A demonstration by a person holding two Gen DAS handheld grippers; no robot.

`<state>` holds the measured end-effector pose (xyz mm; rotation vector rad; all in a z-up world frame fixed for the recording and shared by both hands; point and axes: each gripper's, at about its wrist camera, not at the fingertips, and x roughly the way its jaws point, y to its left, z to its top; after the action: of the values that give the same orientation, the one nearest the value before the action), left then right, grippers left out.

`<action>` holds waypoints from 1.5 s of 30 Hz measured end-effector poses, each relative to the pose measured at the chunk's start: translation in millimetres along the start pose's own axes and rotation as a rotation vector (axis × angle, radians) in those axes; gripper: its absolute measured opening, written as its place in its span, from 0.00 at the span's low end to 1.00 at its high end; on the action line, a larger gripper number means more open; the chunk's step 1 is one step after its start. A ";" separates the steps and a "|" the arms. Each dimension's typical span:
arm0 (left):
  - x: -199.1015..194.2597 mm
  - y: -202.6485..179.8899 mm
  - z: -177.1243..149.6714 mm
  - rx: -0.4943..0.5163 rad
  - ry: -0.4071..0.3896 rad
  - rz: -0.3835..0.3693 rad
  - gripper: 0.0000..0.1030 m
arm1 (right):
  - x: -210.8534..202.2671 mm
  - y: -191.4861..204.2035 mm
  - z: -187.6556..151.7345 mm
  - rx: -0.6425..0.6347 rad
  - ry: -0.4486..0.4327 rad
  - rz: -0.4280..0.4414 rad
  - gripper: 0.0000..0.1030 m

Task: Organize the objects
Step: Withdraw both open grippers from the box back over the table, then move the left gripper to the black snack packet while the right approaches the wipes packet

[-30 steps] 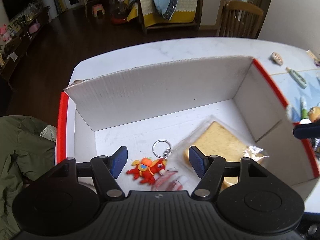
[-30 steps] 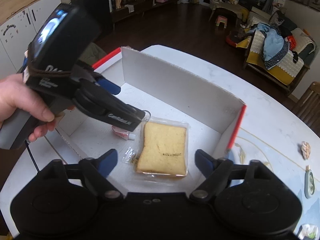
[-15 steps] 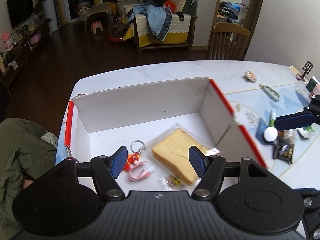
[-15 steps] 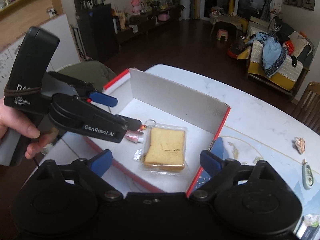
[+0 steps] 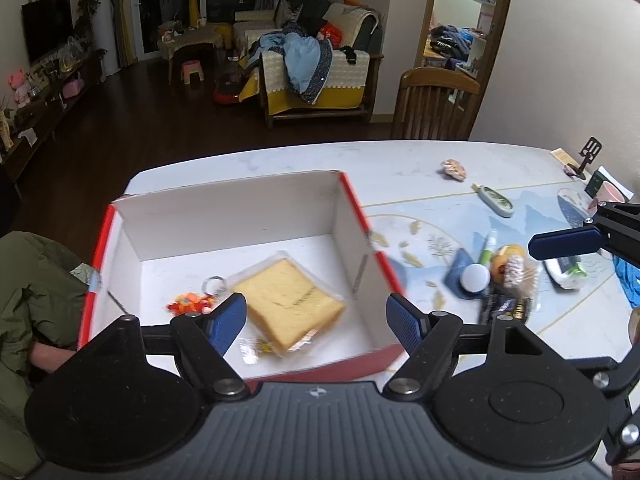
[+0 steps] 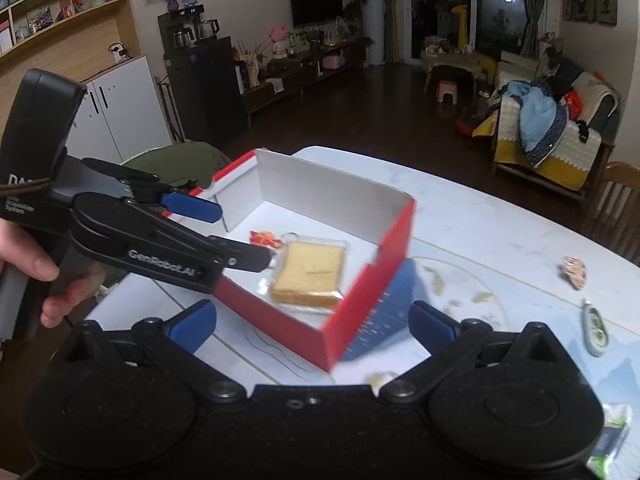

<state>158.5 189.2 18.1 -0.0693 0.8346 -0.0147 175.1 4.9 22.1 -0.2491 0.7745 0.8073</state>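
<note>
Box [image 5: 352,208]: we note red outside, white inside, open top, on the desk [image 5: 400,160].
Wrapped bread slice [image 5: 286,310]: flat on the box floor, near its right wall.
Orange keychain [image 5: 190,304]: on the box floor, left of the bread.
Left gripper [image 5: 316,320]: we see it spread wide, holding nothing, above the box's near edge.
Right gripper [image 6: 312,322]: spread wide, empty, over the box's near corner.
Small items [image 5: 496,276]: we count a loose cluster on the desk, right of the box.
</note>
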 end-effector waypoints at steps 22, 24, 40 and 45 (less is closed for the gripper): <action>22.0 -136.2 -28.7 0.058 0.029 -0.144 0.78 | -67.2 -107.9 -110.3 0.133 0.005 -0.207 0.99; 26.6 -146.5 -31.6 0.067 0.038 -0.154 0.78 | -69.0 -119.2 -120.5 0.150 0.018 -0.232 0.99; 91.2 -205.5 -44.9 0.111 0.044 -0.194 0.92 | -62.4 -203.7 -164.2 0.306 0.091 -0.370 0.99; 114.2 -214.3 -43.0 0.141 0.045 -0.206 1.00 | -53.5 -220.5 -167.8 0.335 0.104 -0.391 0.99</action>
<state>206.4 -31.6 -80.8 -0.0224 0.8662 -0.2698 223.9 -255.0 -76.3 -0.1356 0.9095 0.2910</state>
